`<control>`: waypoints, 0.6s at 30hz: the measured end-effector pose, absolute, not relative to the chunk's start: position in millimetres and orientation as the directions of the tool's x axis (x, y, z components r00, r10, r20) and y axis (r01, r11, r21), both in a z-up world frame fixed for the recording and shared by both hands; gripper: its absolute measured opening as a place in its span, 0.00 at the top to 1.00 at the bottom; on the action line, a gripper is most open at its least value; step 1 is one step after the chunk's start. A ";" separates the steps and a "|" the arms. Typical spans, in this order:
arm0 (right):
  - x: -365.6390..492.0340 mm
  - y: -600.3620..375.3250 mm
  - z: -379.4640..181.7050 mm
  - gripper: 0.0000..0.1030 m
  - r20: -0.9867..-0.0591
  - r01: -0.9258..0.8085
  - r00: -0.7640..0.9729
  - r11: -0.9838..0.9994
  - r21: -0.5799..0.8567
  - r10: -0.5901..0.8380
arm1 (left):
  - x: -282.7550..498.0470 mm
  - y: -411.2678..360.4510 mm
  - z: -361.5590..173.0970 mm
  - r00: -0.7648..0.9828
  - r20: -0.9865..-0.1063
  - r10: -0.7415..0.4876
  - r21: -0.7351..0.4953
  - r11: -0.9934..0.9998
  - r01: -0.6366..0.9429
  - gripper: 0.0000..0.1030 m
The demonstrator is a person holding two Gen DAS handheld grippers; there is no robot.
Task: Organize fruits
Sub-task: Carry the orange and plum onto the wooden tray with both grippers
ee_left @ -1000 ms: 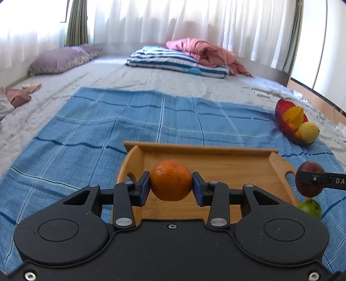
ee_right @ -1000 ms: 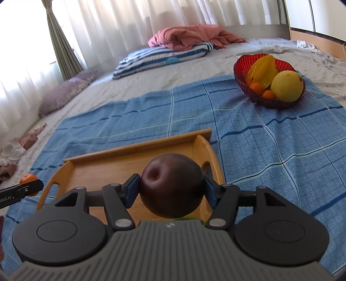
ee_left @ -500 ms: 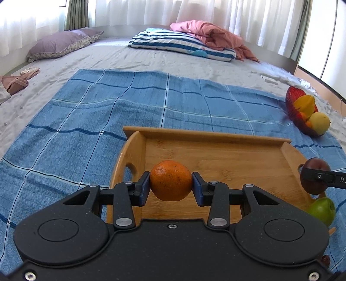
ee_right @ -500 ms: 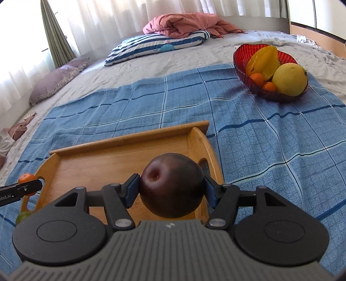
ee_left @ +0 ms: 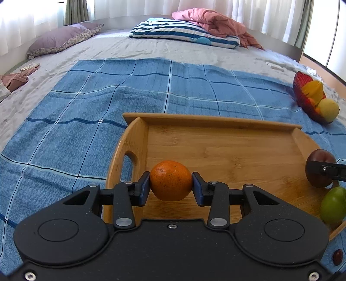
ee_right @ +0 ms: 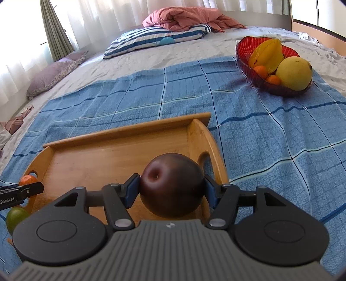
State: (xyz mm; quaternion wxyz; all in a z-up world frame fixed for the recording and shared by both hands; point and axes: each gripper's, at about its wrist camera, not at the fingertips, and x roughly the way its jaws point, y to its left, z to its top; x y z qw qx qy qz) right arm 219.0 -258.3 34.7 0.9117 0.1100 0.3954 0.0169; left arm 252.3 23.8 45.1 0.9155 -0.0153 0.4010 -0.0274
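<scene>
My left gripper [ee_left: 170, 187] is shut on an orange [ee_left: 170, 180] over the near left corner of a wooden tray [ee_left: 216, 123]. My right gripper [ee_right: 172, 190] is shut on a dark plum [ee_right: 172, 187] over the tray's [ee_right: 121, 131] near right end. In the left wrist view the plum [ee_left: 320, 161] and right fingertips [ee_left: 324, 169] show at the right edge. A green fruit [ee_left: 333, 204] lies at the tray's near right; it also shows in the right wrist view [ee_right: 16, 217]. A red bowl [ee_right: 244, 54] of several fruits stands far right.
The tray lies on a blue checked cloth [ee_left: 108, 103] spread on a bed. A striped pillow [ee_left: 183, 34], a pink blanket [ee_left: 216, 19] and a purple pillow [ee_left: 60, 40] lie at the far end. A small dark fruit [ee_left: 337, 257] lies near right.
Both grippers have tilted down and moved closer over the tray, each still holding its fruit. The green fruit has come further into view.
</scene>
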 end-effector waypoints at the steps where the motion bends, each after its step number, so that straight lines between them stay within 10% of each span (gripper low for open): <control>1: 219.2 -258.7 33.0 0.38 -0.720 0.059 0.684 0.975 0.212 0.116 | 252.9 23.5 43.9 0.676 -0.735 -0.060 -0.048 0.998 0.037 0.63; 18: 218.3 -250.5 25.8 0.37 -0.718 0.039 0.688 0.983 0.180 0.104 | 256.5 27.7 29.8 0.659 -0.750 -0.058 -0.060 0.998 0.020 0.62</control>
